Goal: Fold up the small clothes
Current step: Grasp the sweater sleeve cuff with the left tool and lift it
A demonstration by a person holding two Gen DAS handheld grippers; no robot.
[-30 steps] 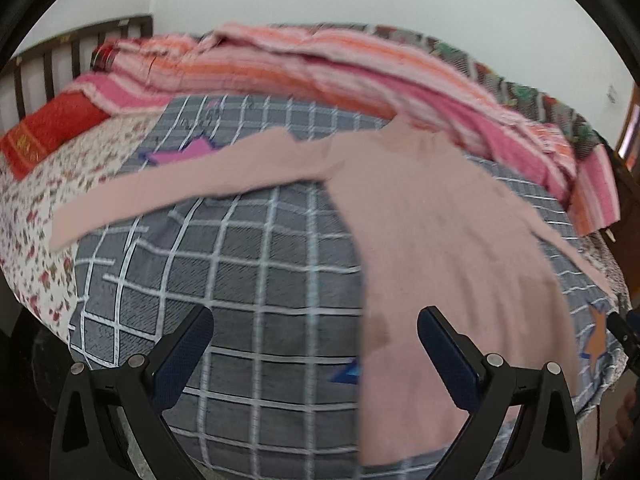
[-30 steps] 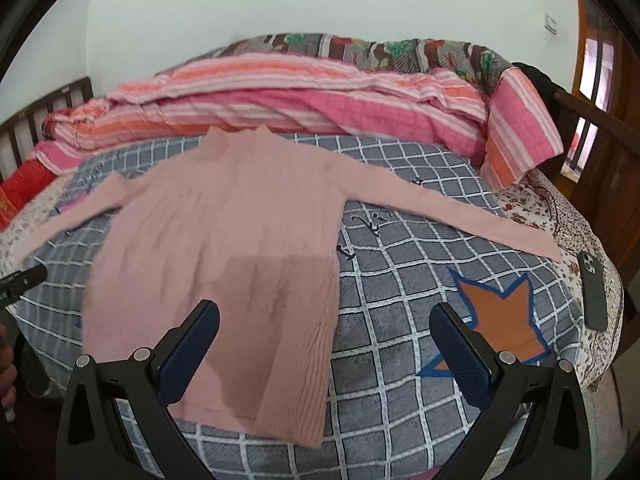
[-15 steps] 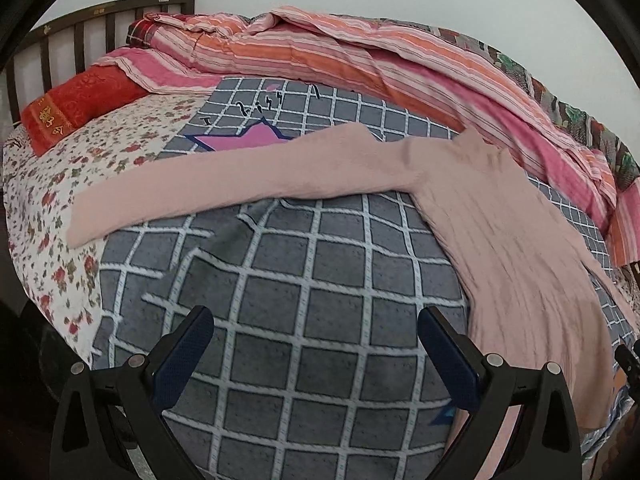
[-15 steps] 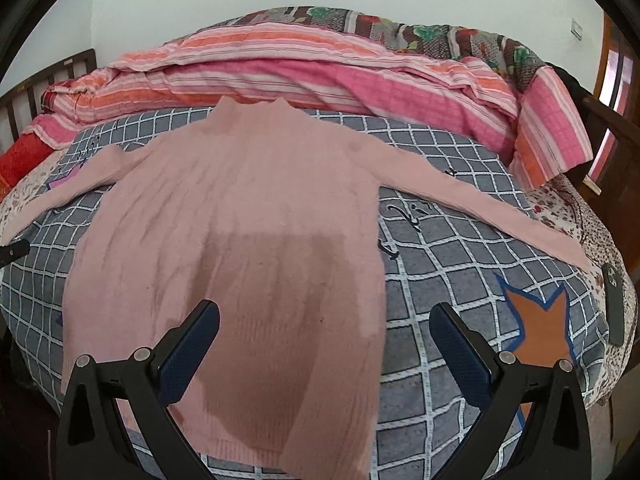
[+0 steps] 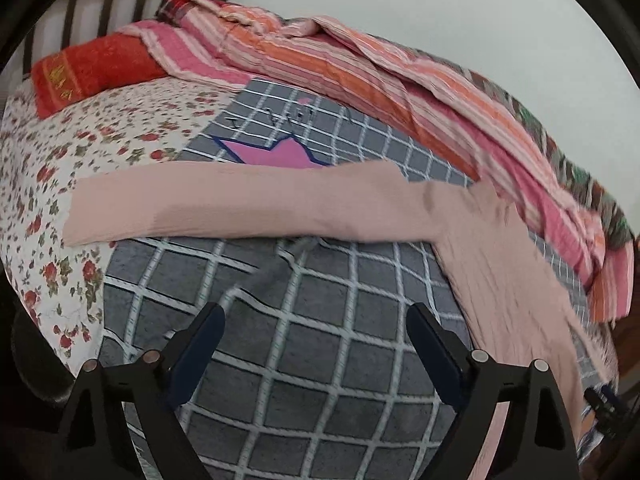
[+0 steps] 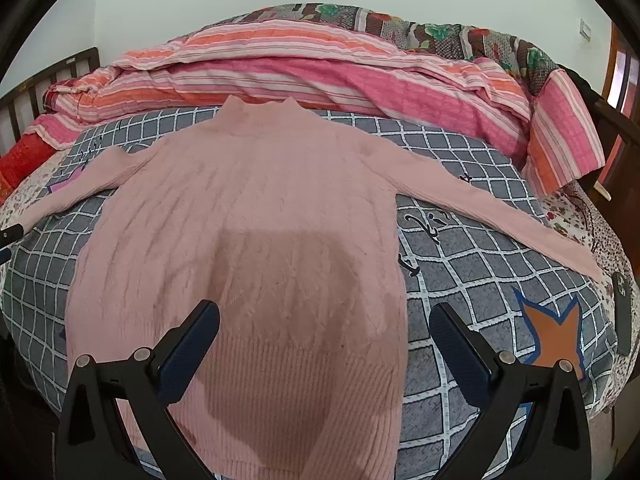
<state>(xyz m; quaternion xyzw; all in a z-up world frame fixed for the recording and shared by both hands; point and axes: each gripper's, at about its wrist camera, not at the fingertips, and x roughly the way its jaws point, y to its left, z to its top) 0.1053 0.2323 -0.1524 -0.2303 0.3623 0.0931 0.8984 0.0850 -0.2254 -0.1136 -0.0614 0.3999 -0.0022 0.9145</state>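
A pink knitted sweater (image 6: pixel 256 232) lies flat and spread out on the grey checked blanket (image 6: pixel 472 248), neck toward the back, both sleeves stretched sideways. In the left wrist view its left sleeve (image 5: pixel 248 204) runs across the middle, the cuff at the left over the floral sheet. My left gripper (image 5: pixel 312 348) is open and empty above the bare blanket, in front of that sleeve. My right gripper (image 6: pixel 324 344) is open and empty above the sweater's lower hem. The left gripper's tip (image 6: pixel 10 236) shows at the right wrist view's left edge.
A striped pink and orange quilt (image 6: pixel 328 72) is heaped along the back of the bed. A red pillow (image 5: pixel 92 68) lies by the dark headboard. A black phone (image 6: pixel 622 312) lies at the bed's right edge. A floral sheet (image 5: pixel 52 184) covers the left side.
My left gripper has swung left, from the sweater's body toward its left sleeve, and come closer. My right gripper has moved left and closer, now centred over the sweater's hem. Both stay open.
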